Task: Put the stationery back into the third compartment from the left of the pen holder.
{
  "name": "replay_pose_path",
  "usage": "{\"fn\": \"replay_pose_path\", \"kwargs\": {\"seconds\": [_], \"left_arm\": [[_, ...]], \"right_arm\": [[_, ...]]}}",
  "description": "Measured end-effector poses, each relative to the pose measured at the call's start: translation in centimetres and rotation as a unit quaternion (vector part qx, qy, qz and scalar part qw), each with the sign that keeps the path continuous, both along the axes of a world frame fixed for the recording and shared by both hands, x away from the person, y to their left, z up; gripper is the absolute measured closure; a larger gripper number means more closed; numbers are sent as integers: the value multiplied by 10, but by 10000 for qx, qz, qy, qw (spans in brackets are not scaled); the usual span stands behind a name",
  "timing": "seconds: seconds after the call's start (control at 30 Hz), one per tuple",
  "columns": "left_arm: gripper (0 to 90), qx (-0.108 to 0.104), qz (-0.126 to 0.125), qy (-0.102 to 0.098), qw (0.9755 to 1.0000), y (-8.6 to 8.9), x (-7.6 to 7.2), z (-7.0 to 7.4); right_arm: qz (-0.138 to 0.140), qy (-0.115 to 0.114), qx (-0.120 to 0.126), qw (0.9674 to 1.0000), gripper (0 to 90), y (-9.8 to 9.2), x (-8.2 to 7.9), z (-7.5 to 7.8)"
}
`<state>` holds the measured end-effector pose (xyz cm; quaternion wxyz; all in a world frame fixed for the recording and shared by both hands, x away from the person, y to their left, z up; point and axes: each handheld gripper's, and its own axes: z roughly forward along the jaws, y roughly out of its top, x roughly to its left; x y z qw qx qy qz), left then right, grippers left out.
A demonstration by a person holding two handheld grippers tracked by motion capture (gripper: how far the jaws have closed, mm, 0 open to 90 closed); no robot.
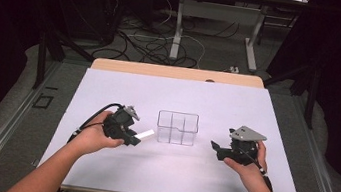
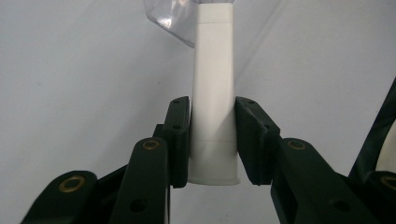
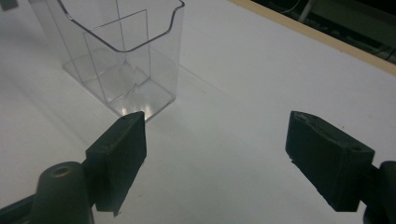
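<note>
White tube (image 1: 145, 134) lengthwise toward clear organizer (image 1: 177, 128)

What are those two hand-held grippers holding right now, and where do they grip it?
The left hand-held gripper clamps a white tube near its flat crimped end. The right hand-held gripper stands open, holding nothing.

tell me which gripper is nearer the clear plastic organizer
Left. The left gripper, shut on a white tube, puts the tube's tip just beside the clear organizer. The right gripper, open and empty, sits farther off on its other side.
</note>
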<state>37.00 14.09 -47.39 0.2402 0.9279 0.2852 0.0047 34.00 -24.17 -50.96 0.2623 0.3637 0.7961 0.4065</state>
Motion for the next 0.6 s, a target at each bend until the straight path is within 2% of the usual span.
{"fn": "replay_pose_path", "kwargs": {"seconds": [0.1, 0.2, 0.23, 0.37, 0.47, 0.53, 0.6], "left_arm": [[678, -9, -22, 16, 10000, -5, -1, -1], [678, -42, -63, 56, 10000, -10, -1, 0], [678, -43, -65, 110, 9999, -12, -2, 0], [678, -2, -142, 156, 9998, -18, -1, 0], [678, -55, -125, 201, 9997, -23, -2, 0], [678, -51, -120, 240, 9996, -26, -2, 0], [678, -74, -127, 253, 9996, -29, -2, 0]], "right_arm": [[172, -206, -212, 9994, 205, 4, -3, 6], [417, -452, -504, 9968, 212, 8, -5, 14], [508, -562, -606, 9953, 212, 10, -6, 16], [863, -761, -1007, 9882, 212, 20, -12, 22], [1187, -988, -1386, 9782, 212, 30, -17, 25], [1426, -1161, -1646, 9691, 212, 38, -22, 27], [1604, -1264, -1790, 9624, 213, 45, -26, 29]]}}
